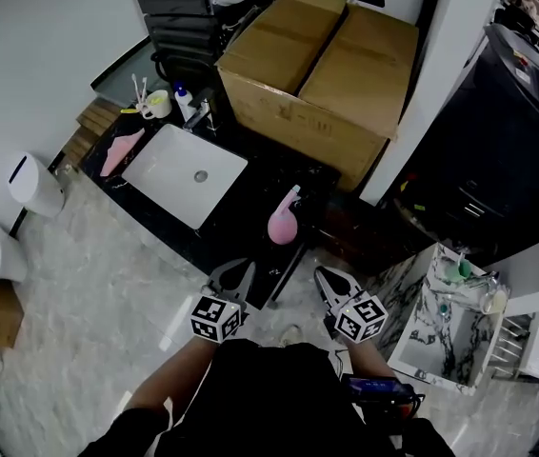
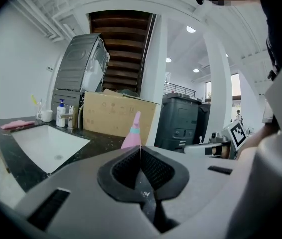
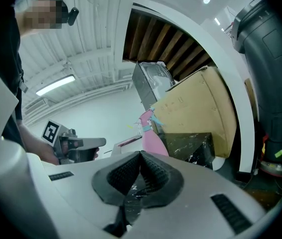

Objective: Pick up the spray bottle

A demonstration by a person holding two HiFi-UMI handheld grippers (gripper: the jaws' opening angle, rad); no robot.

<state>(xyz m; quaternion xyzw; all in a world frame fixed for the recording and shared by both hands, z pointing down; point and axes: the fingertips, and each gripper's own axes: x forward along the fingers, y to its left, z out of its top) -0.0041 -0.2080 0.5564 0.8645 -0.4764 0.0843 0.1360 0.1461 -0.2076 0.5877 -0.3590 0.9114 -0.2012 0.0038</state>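
A pink spray bottle (image 1: 284,219) with a pale nozzle stands upright on the black countertop (image 1: 250,246), to the right of the white sink (image 1: 169,174). My left gripper (image 1: 241,268) is off the counter's near edge, a little left of the bottle, shut and empty. My right gripper (image 1: 325,276) is level with it, just right of the bottle, also shut with nothing held. In the left gripper view the bottle (image 2: 132,133) rises behind the closed left gripper (image 2: 140,151). In the right gripper view the bottle (image 3: 151,133) shows just past the closed right gripper (image 3: 141,156).
A large cardboard box (image 1: 322,74) sits behind the counter. A pink cloth (image 1: 120,150), a soap bottle (image 1: 185,103) and a cup of toothbrushes (image 1: 158,104) are beside the sink. A black cabinet (image 1: 498,160) and a marble stand (image 1: 446,322) are at the right.
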